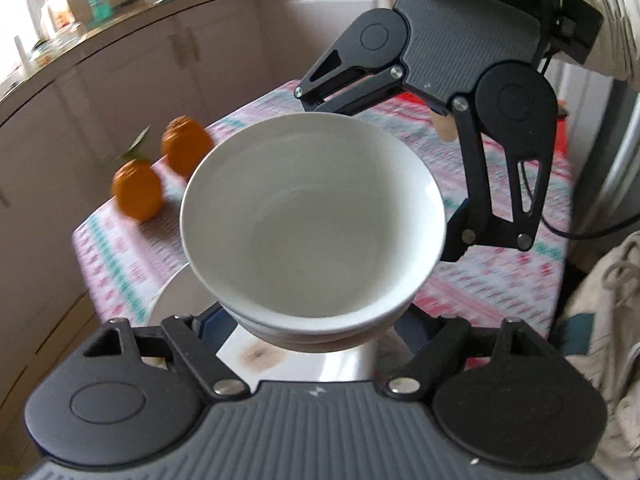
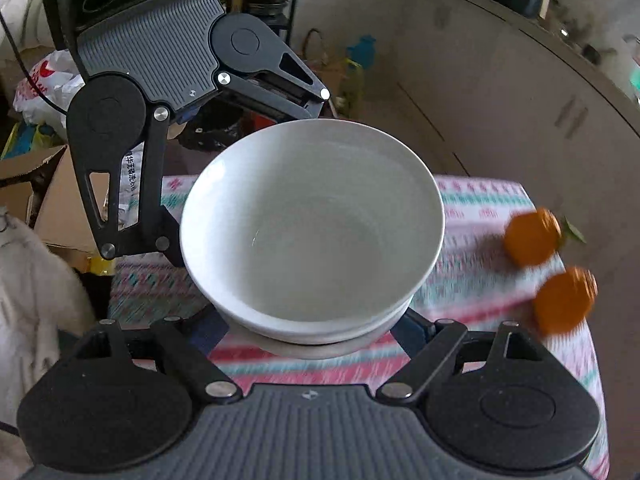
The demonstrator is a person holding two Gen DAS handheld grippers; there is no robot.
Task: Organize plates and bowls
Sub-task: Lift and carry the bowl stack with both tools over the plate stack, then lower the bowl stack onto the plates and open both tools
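A stack of white bowls (image 1: 316, 232) is held up above the table between both grippers; it also fills the middle of the right wrist view (image 2: 312, 228). My left gripper (image 1: 316, 332) has its jaws spread around the stack's near side, with the fingertips hidden under the bowls. My right gripper (image 2: 316, 340) does the same from the opposite side and shows across the stack in the left wrist view (image 1: 380, 180). A white plate (image 1: 180, 300) lies on the table below the bowls.
Two oranges (image 1: 160, 168) sit at the table's far-left corner, also at the right in the right wrist view (image 2: 548, 272). The table has a pink and teal patterned cloth (image 1: 500, 272). Kitchen cabinets (image 1: 120, 80) stand beyond. Boxes and bags (image 2: 40, 128) crowd the floor.
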